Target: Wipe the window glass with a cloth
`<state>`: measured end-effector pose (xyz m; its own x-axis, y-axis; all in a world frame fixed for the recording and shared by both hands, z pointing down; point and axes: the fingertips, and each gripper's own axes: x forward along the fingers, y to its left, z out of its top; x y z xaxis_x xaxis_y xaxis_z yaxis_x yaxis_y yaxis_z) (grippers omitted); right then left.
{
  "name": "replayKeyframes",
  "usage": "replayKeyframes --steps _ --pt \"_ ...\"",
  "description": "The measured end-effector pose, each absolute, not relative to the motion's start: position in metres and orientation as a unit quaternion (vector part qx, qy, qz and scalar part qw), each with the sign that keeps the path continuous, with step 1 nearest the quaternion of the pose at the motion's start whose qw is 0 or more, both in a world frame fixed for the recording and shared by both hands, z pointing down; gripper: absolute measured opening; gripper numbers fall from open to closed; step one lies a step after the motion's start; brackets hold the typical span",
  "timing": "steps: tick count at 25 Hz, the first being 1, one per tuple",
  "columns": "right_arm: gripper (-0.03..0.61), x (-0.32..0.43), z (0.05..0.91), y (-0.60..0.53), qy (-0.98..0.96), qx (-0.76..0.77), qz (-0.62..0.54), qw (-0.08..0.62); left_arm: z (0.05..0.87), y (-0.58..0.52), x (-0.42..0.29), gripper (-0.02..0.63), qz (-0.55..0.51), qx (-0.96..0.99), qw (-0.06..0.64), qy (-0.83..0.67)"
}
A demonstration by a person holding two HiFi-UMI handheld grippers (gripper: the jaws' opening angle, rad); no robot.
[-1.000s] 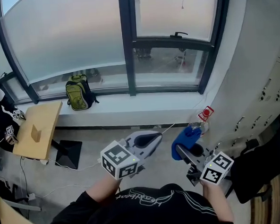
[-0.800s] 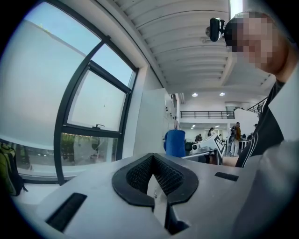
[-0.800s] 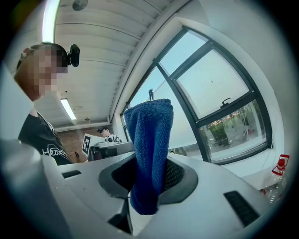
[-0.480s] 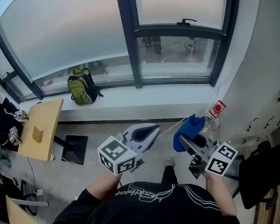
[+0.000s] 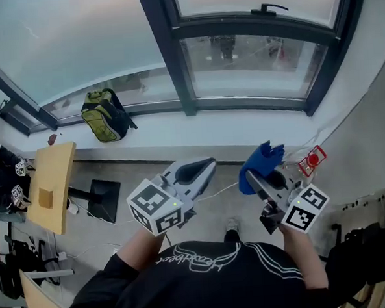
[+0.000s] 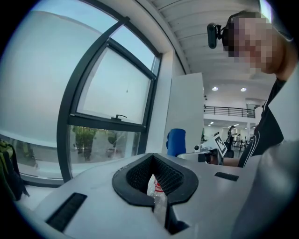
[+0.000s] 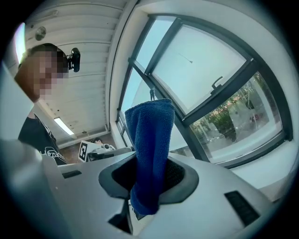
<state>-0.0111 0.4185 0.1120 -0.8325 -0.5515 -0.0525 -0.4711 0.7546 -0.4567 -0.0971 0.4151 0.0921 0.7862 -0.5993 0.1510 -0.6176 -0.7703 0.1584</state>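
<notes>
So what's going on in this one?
A person stands facing a large window, a gripper in each hand. The right gripper is clamped on a blue cloth that sticks up from its jaws. The left gripper is shut and holds nothing. The cloth is not yet touching the glass.

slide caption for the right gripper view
Right gripper clamps a blue cloth, held up toward the dark-framed window glass, not yet touching it.

The plush terry cloth [image 7: 150, 140] is royal blue. The right tool [image 7: 148, 179] is pale grey, black-padded; the nylon backpack [image 5: 104, 118] olive-green
</notes>
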Motion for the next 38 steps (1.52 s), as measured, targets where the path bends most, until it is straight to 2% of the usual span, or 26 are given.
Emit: replayKeyframes --steps 10,16,28,38 --pt "0.094 -0.030 0.126 0.274 0.944 -0.260 -0.199 0.036 0.101 0.282 -0.125 0.005 0.018 0.912 0.118 -0.392" --pt "0.094 -0.075 0.139 0.198 0.952 -0.248 -0.181 0.012 0.118 0.220 -0.161 0.005 0.013 0.901 0.128 -0.413" --pt "0.093 -0.152 0.191 -0.003 0.944 -0.256 -0.210 -0.011 0.175 0.017 -0.225 0.005 0.017 0.884 0.161 -0.438" --pt "0.093 -0.201 0.244 -0.157 0.929 -0.315 -0.188 -0.042 0.206 -0.063 -0.270 0.005 0.030 0.863 0.198 -0.463"
